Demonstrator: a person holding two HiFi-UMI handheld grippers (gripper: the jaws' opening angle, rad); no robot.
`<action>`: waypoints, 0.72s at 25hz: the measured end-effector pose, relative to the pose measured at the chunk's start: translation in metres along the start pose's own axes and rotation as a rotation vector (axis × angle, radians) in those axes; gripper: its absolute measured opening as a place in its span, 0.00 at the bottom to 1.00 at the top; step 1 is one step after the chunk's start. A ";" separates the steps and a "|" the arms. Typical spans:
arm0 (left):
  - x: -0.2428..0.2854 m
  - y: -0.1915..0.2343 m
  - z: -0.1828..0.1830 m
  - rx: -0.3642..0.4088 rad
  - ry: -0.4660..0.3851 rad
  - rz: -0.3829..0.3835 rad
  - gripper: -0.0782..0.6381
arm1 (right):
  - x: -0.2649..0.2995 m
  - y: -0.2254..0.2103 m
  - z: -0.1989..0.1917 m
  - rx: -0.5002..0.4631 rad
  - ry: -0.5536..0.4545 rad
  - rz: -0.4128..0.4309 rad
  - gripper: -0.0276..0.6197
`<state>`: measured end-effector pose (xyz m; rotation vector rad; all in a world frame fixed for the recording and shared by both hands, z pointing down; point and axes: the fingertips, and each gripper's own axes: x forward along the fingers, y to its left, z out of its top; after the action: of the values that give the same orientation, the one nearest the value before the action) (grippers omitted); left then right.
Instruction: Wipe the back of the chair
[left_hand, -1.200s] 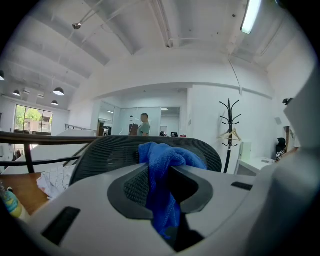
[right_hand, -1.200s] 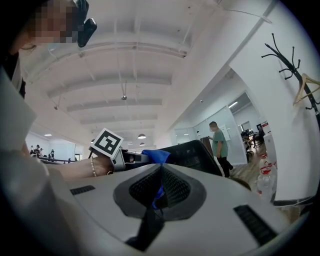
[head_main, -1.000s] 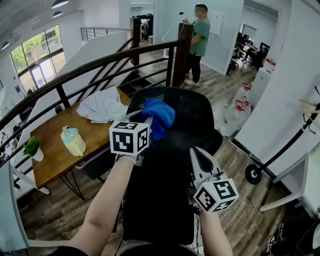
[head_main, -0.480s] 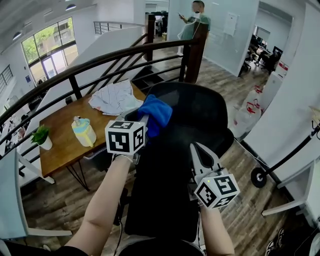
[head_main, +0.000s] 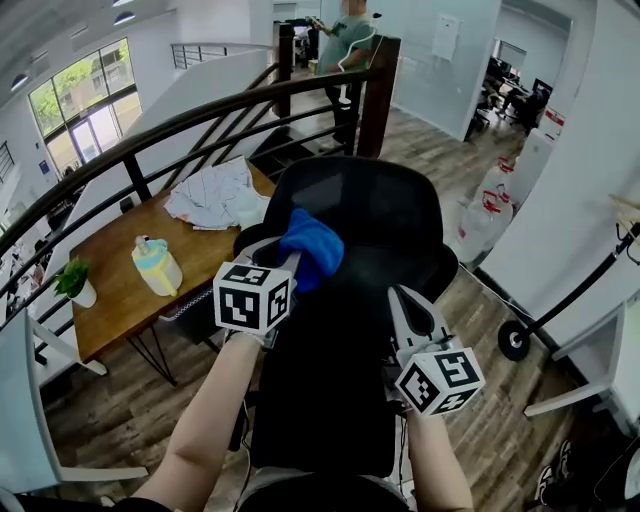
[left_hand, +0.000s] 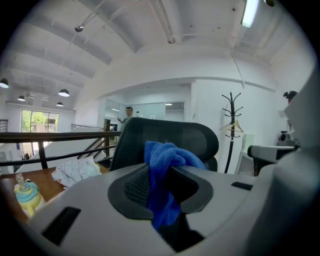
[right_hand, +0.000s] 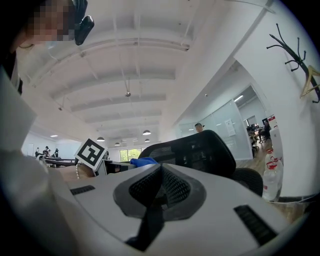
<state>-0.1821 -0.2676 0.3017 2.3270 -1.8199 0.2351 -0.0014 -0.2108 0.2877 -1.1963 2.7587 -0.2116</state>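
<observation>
No word or number can be read anywhere here. The cube (head_main: 255, 297) on the left gripper (head_main: 293, 258) and the cube (head_main: 440, 380) on the right gripper (head_main: 398, 295) show black-and-white square markers, which are patterns and not letters. The big bottles (head_main: 485, 207) on the floor by the right wall wear red labels, too small to read. A white panel (head_main: 446, 37) on the far wall shows no legible print.

left gripper (head_main: 293, 262): fingers clamped on blue cloth (head_main: 318, 243) | right gripper (head_main: 402, 298): fingers together, empty
</observation>
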 end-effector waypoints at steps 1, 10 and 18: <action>0.004 -0.009 -0.005 0.022 0.016 -0.022 0.23 | -0.003 -0.004 -0.001 0.002 0.002 -0.012 0.09; 0.054 -0.113 -0.043 0.099 0.126 -0.268 0.23 | -0.041 -0.055 -0.008 0.038 0.001 -0.151 0.09; 0.106 -0.197 -0.075 0.098 0.203 -0.425 0.23 | -0.085 -0.103 -0.027 0.087 0.011 -0.297 0.09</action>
<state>0.0332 -0.3038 0.3907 2.5756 -1.2130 0.4841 0.1250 -0.2160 0.3374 -1.5797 2.5390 -0.3629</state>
